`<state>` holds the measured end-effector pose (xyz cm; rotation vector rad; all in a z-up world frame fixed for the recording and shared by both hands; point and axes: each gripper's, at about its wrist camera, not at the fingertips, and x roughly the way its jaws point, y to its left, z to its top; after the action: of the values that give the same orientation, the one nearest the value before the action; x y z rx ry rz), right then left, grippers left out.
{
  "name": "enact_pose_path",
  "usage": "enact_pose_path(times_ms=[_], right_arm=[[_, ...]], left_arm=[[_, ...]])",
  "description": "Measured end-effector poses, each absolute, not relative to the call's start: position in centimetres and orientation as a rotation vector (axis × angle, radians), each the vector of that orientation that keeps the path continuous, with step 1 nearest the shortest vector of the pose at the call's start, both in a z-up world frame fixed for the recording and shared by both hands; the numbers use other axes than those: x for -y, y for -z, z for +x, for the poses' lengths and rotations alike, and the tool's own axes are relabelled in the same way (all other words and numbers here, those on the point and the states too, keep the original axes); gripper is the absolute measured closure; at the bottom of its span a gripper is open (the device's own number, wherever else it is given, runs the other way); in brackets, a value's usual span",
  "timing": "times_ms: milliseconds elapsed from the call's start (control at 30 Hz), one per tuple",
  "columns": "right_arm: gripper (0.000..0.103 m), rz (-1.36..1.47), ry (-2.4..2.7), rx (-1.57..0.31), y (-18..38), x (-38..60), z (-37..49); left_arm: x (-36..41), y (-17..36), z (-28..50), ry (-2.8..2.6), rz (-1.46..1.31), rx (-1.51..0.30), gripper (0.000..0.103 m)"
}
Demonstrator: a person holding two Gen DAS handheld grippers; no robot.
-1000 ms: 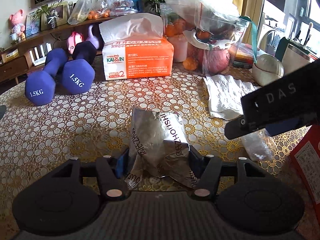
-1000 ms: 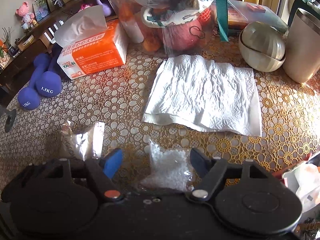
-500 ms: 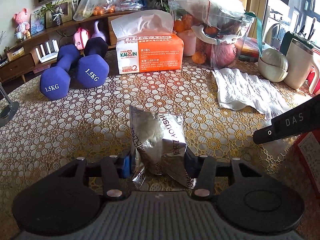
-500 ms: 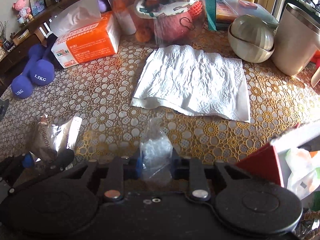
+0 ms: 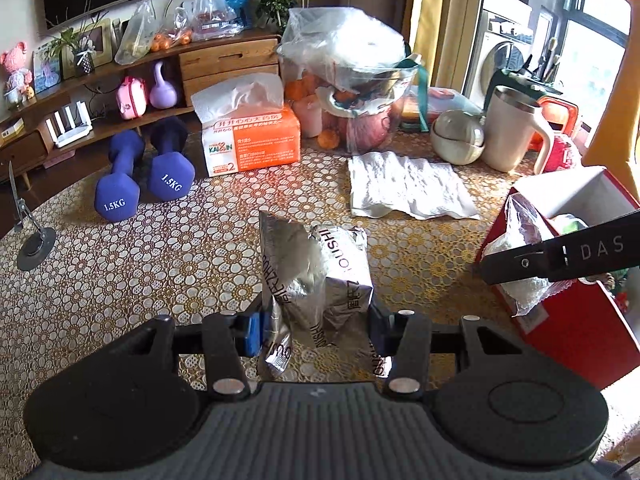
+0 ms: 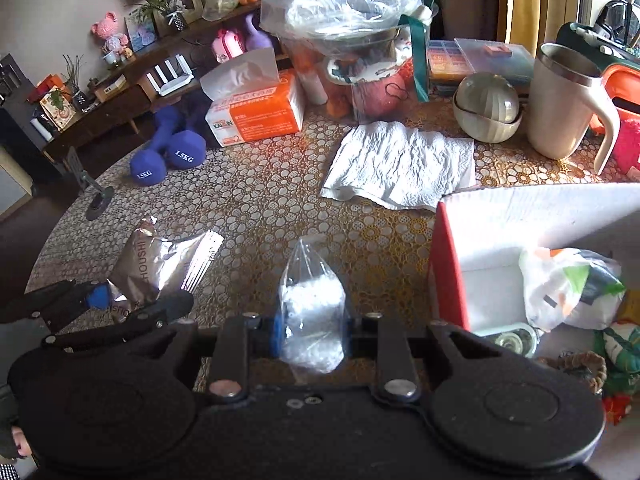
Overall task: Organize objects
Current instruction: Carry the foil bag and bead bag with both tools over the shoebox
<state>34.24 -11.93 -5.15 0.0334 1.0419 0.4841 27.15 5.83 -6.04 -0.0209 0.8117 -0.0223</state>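
Note:
My left gripper (image 5: 314,330) is shut on a crumpled silver foil pouch (image 5: 316,276) and holds it above the lace tablecloth; the pouch also shows in the right wrist view (image 6: 160,268). My right gripper (image 6: 312,332) is shut on a small clear plastic bag of white granules (image 6: 312,312), lifted off the table. In the left wrist view that bag (image 5: 520,264) hangs at the near edge of an open red box (image 5: 576,320). In the right wrist view the red box (image 6: 444,264) stands just right of the bag, with a white wrapped packet (image 6: 568,288) inside.
A white paper towel (image 6: 400,164) lies flat beyond the box. An orange tissue box (image 6: 260,112), two blue dumbbells (image 6: 172,152), a bagged fruit bowl (image 6: 352,40), a cream lidded bowl (image 6: 486,112) and a cream mug (image 6: 560,108) crowd the back. A wicker basket (image 6: 580,364) sits at lower right.
Both grippers rose off the table with their loads. The right gripper closed on the clear bag and carried it right, up to the red box. The left stayed shut on the foil pouch.

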Motion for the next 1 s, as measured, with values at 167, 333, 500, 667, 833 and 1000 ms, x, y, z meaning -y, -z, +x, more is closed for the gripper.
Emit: enact_pose_path(times_ms=[167, 333, 500, 667, 833, 1000], right_arm=[[0.079, 0.038, -0.496, -0.984, 2.7, 15.1, 31.2], [0.079, 0.072, -0.483, -0.946, 1.3, 19.4, 28.7], [0.079, 0.094, -0.448, -0.916, 0.3, 23.5, 26.8], [0.079, 0.118, -0.399, -0.888, -0.4, 27.6, 25.9], [0.078, 0.144, -0.347, -0.88, -0.3, 31.3, 26.0], [0.078, 0.171, -0.291, -0.878, 0.6, 34.3, 27.0]], left_arm=[[-3.0, 3.2, 25.0, 0.072, -0.017, -0.802, 0.054], [0.5, 1.4, 23.4, 0.134, -0.001, -0.795, 0.054], [4.7, 0.0, 22.0, 0.204, 0.014, -0.784, 0.054], [9.1, -0.8, 21.5, 0.274, 0.037, -0.771, 0.054], [13.2, -0.5, 22.0, 0.327, 0.069, -0.767, 0.054], [16.5, 0.3, 23.4, 0.342, 0.086, -0.787, 0.054]])
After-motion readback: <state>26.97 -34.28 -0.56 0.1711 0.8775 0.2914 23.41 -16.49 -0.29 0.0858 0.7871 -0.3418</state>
